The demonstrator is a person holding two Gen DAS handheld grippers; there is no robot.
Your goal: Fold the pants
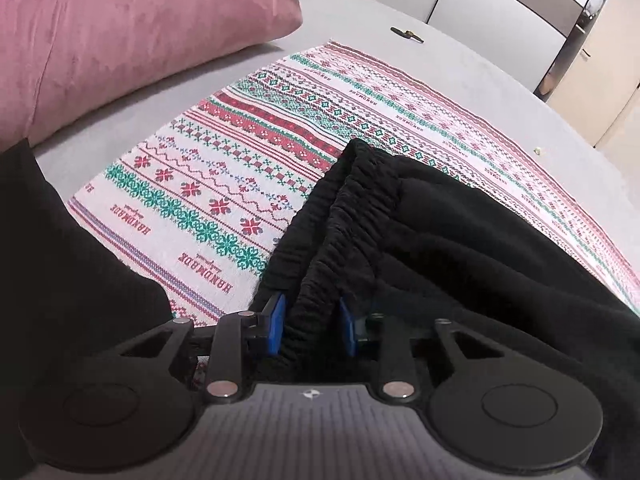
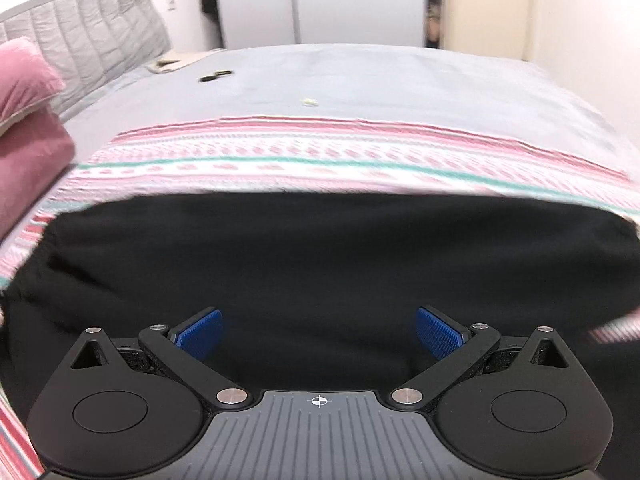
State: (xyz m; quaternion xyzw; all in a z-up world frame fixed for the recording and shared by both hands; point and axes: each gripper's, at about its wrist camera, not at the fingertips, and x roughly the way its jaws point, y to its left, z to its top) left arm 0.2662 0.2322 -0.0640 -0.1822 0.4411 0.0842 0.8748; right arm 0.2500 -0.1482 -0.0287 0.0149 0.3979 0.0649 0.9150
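**Pinching the waistband, with the second grip not yet made**

Starting on the left: the left gripper has its blue pads drawn in on the gathered elastic waistband of the black pants. A thick bunch of ruched cloth fills the gap between the jaws, and both pads appear to press against it, so I judge this a grip on the waistband. The rest of the garment spreads forward and to the right of these jaws, lying on the patterned cloth that covers the bed. A pink pillow sits well off to the left of the jaws.

On the right, the right gripper stands with its jaws spread wide, pads well apart. Black fabric lies beneath and ahead of them, yet nothing is pinched. The view is blurred, so I cannot tell which part of the pants lies under them.

To do this step well, the left hold should probably take all layers of the elastic, not just the top one, or the layers may slip apart on lifting. The right jaws likely need to settle onto an edge at matching height before closing, so the pants lift evenly and fold without twisting.
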